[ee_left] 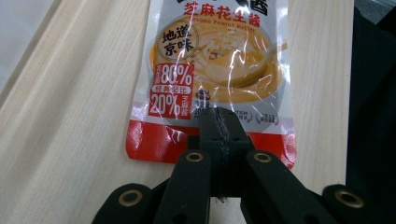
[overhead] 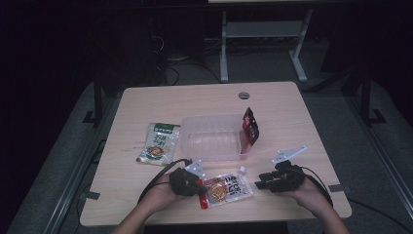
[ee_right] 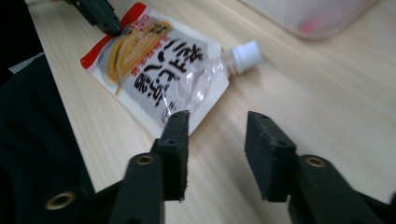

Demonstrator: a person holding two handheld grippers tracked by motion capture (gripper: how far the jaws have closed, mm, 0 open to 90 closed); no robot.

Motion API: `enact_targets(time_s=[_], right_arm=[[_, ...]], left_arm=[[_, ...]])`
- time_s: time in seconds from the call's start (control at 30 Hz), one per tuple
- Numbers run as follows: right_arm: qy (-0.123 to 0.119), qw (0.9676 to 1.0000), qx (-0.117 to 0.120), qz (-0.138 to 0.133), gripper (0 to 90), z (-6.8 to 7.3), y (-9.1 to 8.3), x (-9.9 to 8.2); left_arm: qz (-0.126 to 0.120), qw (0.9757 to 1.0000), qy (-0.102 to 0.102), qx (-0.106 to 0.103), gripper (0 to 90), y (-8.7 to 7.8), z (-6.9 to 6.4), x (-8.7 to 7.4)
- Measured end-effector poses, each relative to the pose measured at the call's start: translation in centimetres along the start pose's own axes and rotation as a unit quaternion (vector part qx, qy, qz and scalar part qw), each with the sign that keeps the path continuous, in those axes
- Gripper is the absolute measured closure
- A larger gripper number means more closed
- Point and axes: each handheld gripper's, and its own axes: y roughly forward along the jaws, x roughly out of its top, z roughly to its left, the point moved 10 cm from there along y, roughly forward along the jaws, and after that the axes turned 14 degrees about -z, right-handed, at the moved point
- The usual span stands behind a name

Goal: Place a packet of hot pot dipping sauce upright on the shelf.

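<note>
I have the left gripper [overhead: 197,185] pressed together on the red bottom edge of the flat sauce pouch with the orange noodle picture and white screw cap [overhead: 225,189]; in the left gripper view its jaws meet over the pouch [ee_left: 215,70] seam at about six o'clock of the pack. The pouch lies flat on the pale wooden table [overhead: 146,204] near my edge, cap end pointing toward two o'clock.

My right gripper [overhead: 265,183] sits at three o'clock of the pouch, just beside it and clear of it. Its jaws stand apart with nothing between them; in the right gripper view the pouch [ee_right: 159,65] lies just beyond the left jaw, towards eleven o'clock, and its white cap [ee_right: 246,54] lies near twelve o'clock.

At twelve o'clock of the pouch stands the clear rectangular plastic tub [overhead: 214,135], close to the cap. A red and black sachet [overhead: 250,127] leans upright inside its right end. At ten o'clock, well apart, a green and white food packet [overhead: 159,143] lies flat on the wood. Nothing lies between either gripper and the pouch.

Both my forearms come in from six o'clock. The left hand [overhead: 165,192] holds its gripper low, pointing toward three o'clock. The right hand [overhead: 309,190] holds its gripper pointing toward nine o'clock, its grey three-cornered plate [overhead: 288,154] tipped up behind.
</note>
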Motion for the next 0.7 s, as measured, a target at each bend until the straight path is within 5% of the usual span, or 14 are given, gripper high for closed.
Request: enact_targets(time_s=[0.23,0.7], right_arm=[[0.027,0.9994,0.01,0.016,47.5,-0.1,0.7,-1.0],[0.022,0.998,0.045,0.039,46.2,0.7,3.0,-1.2]], left_arm=[[0.005,1.0,-0.002,0.001,89.8,0.2,0.0,-0.1],[0.005,1.0,-0.007,-0.003,89.9,0.2,0.1,-0.1]])
